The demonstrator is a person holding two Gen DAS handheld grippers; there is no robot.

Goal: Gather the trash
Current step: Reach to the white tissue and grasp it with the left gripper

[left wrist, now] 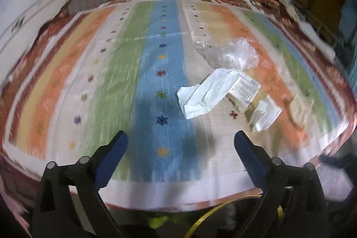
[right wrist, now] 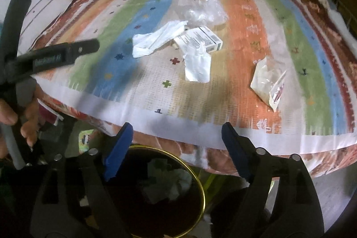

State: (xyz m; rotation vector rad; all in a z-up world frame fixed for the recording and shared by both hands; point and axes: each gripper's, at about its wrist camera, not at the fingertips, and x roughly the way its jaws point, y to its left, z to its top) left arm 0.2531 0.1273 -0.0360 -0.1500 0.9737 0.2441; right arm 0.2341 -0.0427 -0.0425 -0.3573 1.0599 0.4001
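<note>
Trash box (right wrist: 202, 40) bears unreadably blurred print beside crumpled tissue (right wrist: 156, 41).

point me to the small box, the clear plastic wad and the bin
box (right wrist: 202, 39): right wrist view, on its printed top face.
plastic wad (right wrist: 204, 9): right wrist view, on the crumpled middle.
bin (right wrist: 199, 182): right wrist view, on its gold rim, right side.

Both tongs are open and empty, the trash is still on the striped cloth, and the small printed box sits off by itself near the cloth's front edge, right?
Not quite. In the right wrist view the small printed box lies mid-cloth among the crumpled white papers, not alone by the front edge. The rest holds: left tongs and right tongs are open and empty, trash still on the striped cloth.
</note>
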